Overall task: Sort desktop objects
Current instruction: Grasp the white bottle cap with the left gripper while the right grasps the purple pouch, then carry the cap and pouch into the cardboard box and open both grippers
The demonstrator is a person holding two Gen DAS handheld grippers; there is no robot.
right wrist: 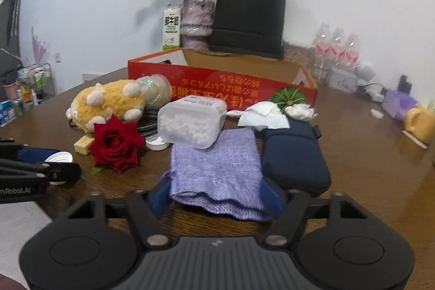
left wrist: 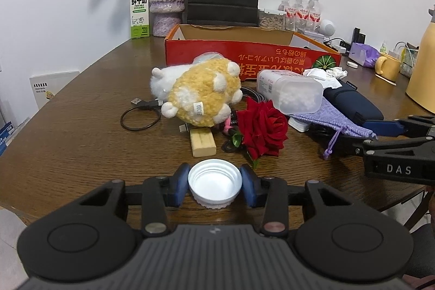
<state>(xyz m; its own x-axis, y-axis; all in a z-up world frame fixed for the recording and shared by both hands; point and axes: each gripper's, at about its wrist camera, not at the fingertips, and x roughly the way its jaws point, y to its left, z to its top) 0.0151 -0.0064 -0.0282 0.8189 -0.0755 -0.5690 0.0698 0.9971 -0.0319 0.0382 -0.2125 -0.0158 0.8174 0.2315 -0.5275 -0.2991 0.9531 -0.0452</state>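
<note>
A white bottle cap (left wrist: 214, 181) sits upside down between the blue pads of my left gripper (left wrist: 214, 183), which is shut on it just above the wooden table's near edge; the right wrist view shows the cap (right wrist: 58, 157) at far left. My right gripper (right wrist: 217, 199) is shut on the near end of a purple woven pouch (right wrist: 217, 167), which bunches between the pads. The pouch (left wrist: 326, 117) lies right of a red rose (left wrist: 262, 131). On the pouch's far end rests a clear container (right wrist: 190, 124) of white balls. A yellow plush toy (left wrist: 201, 94) lies behind the rose.
An open red cardboard box (left wrist: 244, 53) stands behind the pile. A navy case (right wrist: 293, 156), crumpled tissues (right wrist: 266, 113), a wooden block (left wrist: 202, 142), a black ring (left wrist: 140, 120), a USB cable (left wrist: 141, 103) and a second white cap (right wrist: 157, 143) lie around. A yellow mug (left wrist: 387, 67) stands at right.
</note>
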